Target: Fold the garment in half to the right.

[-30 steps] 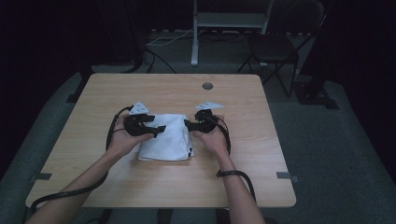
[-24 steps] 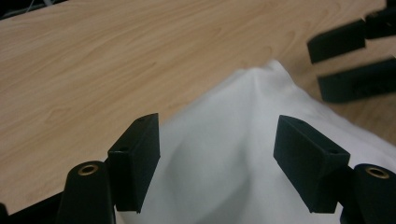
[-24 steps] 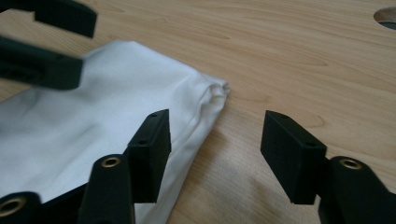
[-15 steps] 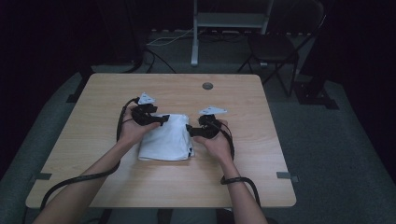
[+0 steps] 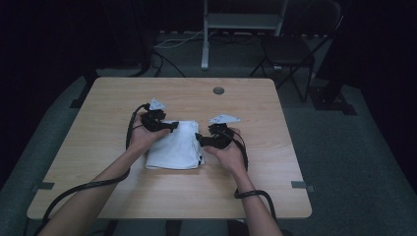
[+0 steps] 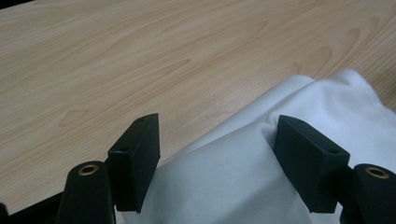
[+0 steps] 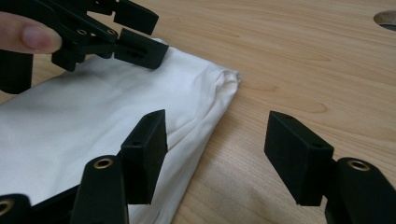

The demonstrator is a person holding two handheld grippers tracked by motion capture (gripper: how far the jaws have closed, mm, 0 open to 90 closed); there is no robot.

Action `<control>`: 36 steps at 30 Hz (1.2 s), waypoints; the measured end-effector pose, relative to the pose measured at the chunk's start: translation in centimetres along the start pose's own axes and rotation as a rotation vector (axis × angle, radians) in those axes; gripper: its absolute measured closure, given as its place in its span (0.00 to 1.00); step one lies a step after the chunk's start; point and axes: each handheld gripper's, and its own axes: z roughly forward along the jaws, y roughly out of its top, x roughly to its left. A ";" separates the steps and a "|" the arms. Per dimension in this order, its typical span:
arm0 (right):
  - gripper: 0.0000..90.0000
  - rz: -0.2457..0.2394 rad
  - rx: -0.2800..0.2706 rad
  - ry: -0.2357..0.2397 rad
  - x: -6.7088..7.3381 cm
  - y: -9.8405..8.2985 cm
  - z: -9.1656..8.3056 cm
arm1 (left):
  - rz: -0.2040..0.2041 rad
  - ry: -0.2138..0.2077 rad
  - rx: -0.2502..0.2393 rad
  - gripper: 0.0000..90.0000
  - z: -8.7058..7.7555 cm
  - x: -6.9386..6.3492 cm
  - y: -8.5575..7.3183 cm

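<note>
A folded white cloth [image 5: 174, 145] lies mid-table. My left gripper [image 5: 173, 127] rests over its far left corner, jaws wide. In the left gripper view the cloth [image 6: 233, 186] bulges up between those jaws [image 6: 222, 154], and I see no clear squeeze on it. My right gripper [image 5: 197, 139] sits at the cloth's right edge. Its jaws have just been opening. In the right gripper view they [image 7: 219, 149] straddle that edge: one jaw over the cloth [image 7: 93, 121], the other over bare wood, neither pressing. The left gripper [image 7: 144, 35] shows beyond, held by a hand.
The wooden table [image 5: 246, 187] has a round cable hole [image 5: 219, 90] near its far edge, also seen as the hole [image 7: 385, 18] in the right gripper view. A dark chair [image 5: 295, 49] and a metal stand [image 5: 206, 39] stand on the floor behind the table.
My left gripper has slid from the cloth's middle toward its far left corner. The right gripper has stayed near the right edge. The cloth has not shifted.
</note>
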 end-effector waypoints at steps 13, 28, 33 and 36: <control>0.40 0.004 -0.006 -0.012 -0.3 -0.4 -0.8 | 0.008 -0.027 -0.013 0.32 -0.9 0.1 0.4; 0.29 0.018 -0.016 -0.044 -1.1 -1.1 -2.1 | 0.050 -0.060 -0.087 0.24 -5.9 0.7 0.4; 0.25 0.022 -0.023 -0.053 -1.3 -1.2 -3.0 | 0.052 -0.067 -0.117 0.24 -8.4 1.2 -0.7; 0.24 0.014 -0.026 -0.053 -1.4 -1.4 -3.6 | 0.050 -0.066 -0.143 0.24 -9.6 1.5 -1.2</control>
